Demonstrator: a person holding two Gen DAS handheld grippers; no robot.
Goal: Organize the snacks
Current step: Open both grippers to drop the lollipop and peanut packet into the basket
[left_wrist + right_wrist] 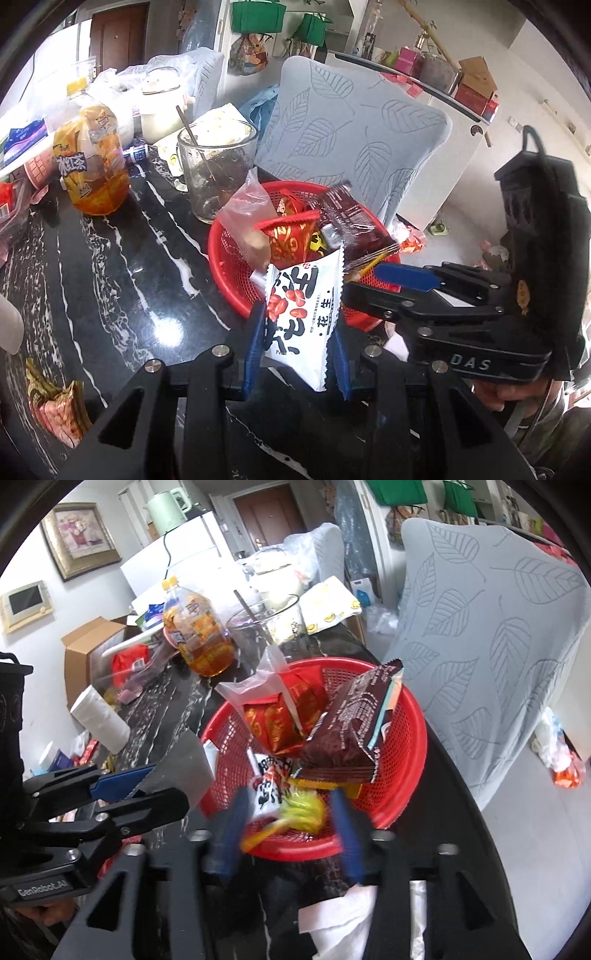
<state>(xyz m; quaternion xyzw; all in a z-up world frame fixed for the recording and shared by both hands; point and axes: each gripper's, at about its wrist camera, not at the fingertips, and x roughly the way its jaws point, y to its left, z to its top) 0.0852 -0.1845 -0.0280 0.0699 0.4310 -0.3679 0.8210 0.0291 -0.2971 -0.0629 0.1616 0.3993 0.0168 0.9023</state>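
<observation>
My left gripper (297, 350) is shut on a white peanut packet (304, 314) and holds it just in front of the red mesh basket (225, 266). The basket holds a brown packet (351, 221), a red packet (291, 236) and a clear bag (247, 214). In the right wrist view my right gripper (291, 830) is open over the near rim of the basket (406, 746), with a yellow sweet (299, 812) and a small white packet (269, 786) lying between its fingers. The left gripper (122, 786) with its packet also shows at the left there.
A glass mug with a spoon (218, 170) and an iced tea bottle (92, 162) stand behind the basket on the black marble table (122, 280). A snack packet (55, 402) lies at the near left. A grey leaf-pattern chair back (351, 129) stands past the table edge.
</observation>
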